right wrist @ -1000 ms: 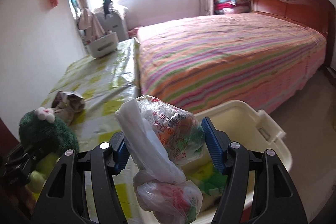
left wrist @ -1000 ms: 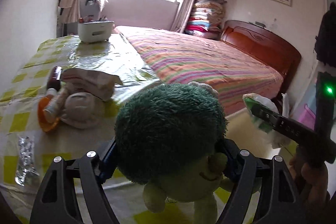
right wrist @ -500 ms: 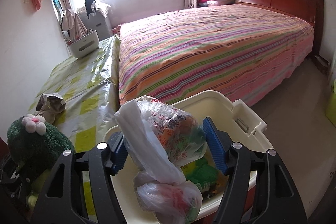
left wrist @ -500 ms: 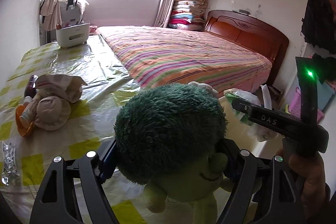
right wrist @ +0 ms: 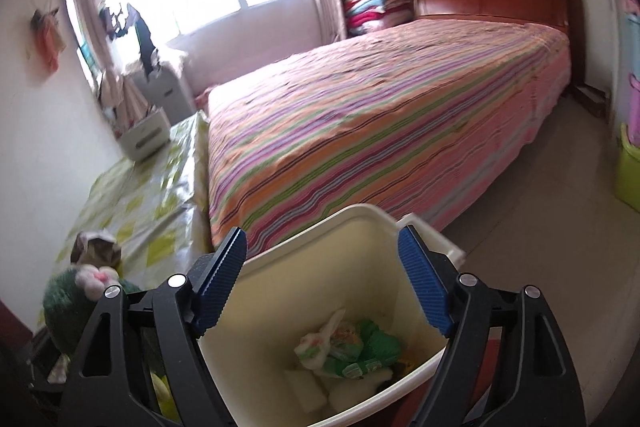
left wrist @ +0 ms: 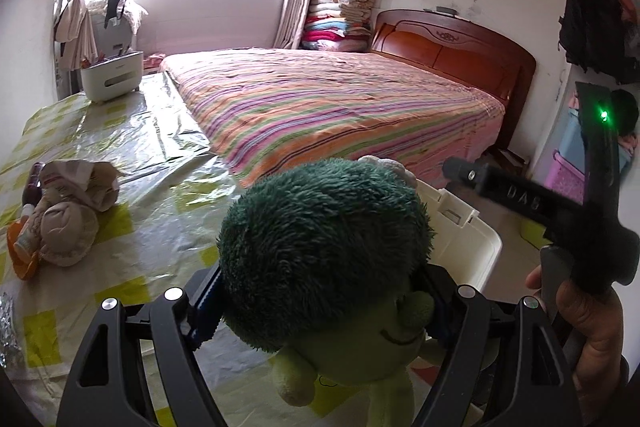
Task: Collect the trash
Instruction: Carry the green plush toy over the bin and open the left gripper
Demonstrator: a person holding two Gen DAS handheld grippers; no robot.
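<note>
Gripping green plush toy (left wrist: 324,255): left gripper (left wrist: 320,303), beside bin rim (left wrist: 468,247). Right gripper (right wrist: 322,283) above bin (right wrist: 304,267): jaws opening, nothing between. Bagged trash (right wrist: 340,345) inside.

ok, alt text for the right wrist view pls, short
The right tongs are opening with nothing between them, above a cream bin where a bagged bundle of trash lies at the bottom. Behind it are a striped bed and a table with a yellow checked cover; a green plush toy shows at lower left.
</note>
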